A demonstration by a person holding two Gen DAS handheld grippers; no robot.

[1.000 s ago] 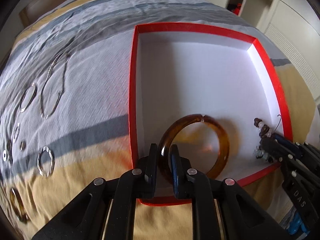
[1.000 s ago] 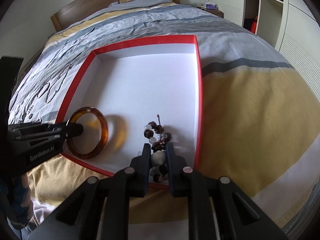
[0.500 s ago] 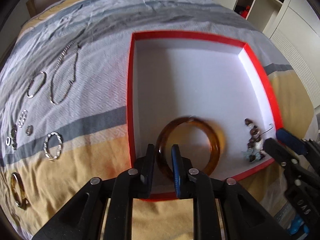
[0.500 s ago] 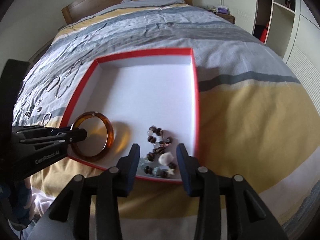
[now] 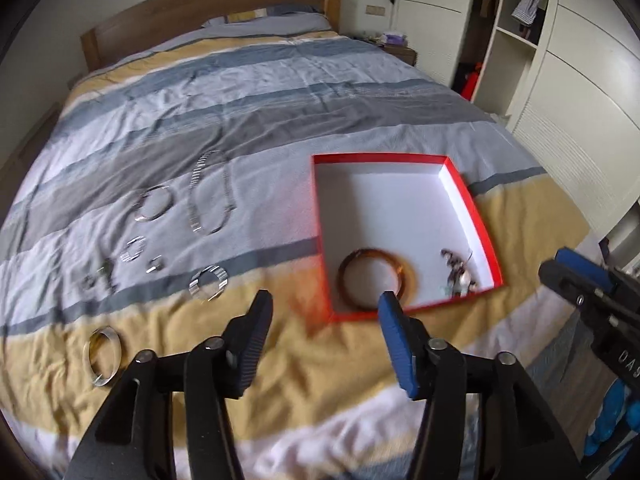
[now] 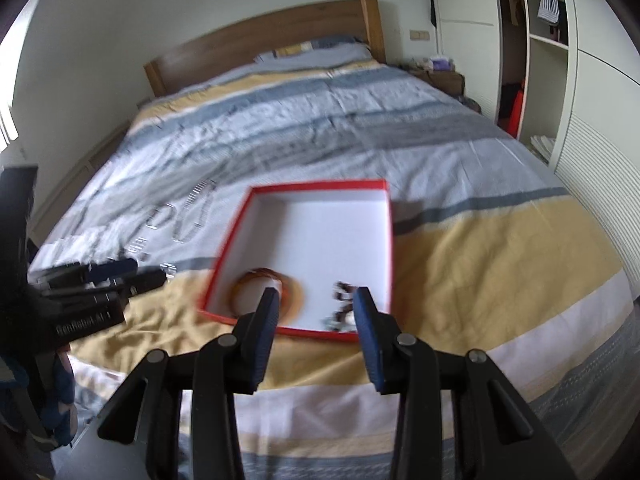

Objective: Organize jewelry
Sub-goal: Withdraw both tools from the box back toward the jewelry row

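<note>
**Amber bangle and beads boxed, silver pieces left on striped bed**

Silver jewelry strewn across the left of a striped bedspread (image 5: 280, 92): a wide cuff (image 5: 103, 354) nearest the edge, a chunky link bracelet (image 5: 208, 282) further in, small rings (image 5: 134, 249) and a thin hoop (image 5: 154, 205) beyond, then a long chain necklace (image 5: 212, 196). Centre frame, seen from above the bed's foot, left gripper (image 5: 324, 308) with jaws opening, nothing between them, well clear of the cloth. Right of it, a red box (image 5: 318, 216) with white floor, lying flat on the yellow band. Inside, against the near wall, an amber bangle (image 5: 376, 282) lying flat; just beside it, in the near right corner, a beaded bracelet (image 5: 458, 274), blurred. Far right, right gripper (image 6: 316, 296) hovering near the box's near edge, fingers apart and empty, the beads showing between them lower down
</note>
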